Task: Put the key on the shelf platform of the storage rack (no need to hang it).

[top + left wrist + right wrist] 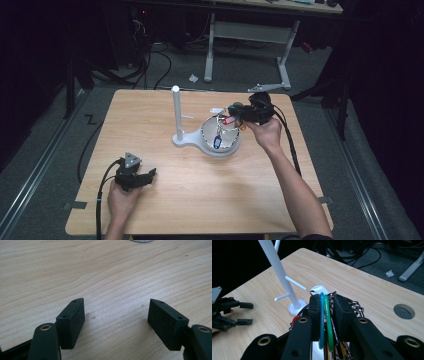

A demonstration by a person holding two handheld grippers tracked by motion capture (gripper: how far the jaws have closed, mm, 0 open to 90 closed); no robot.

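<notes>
My right gripper (325, 298) is shut on a bunch of flat key tags, a teal one (321, 320) and a green one (329, 325) pinched edge-on between its pads. Metal key chains (355, 306) hang from the bunch. In the high view the right gripper (234, 111) holds the bunch over the far rim of a white bowl (206, 142); a red tag (229, 120) dangles from it and a blue tag (217, 141) lies in the bowl. A white post with side pegs (176, 112) stands left of the bowl. My left gripper (152, 174) rests open near the table's front left, nothing between its pads (72, 320).
A white tag (318, 289) lies on the table beyond the bowl. A round cable hole (404, 311) sits in the tabletop at the right of the right gripper view. Past the far table edge are desk legs (285, 60) and cables on the floor.
</notes>
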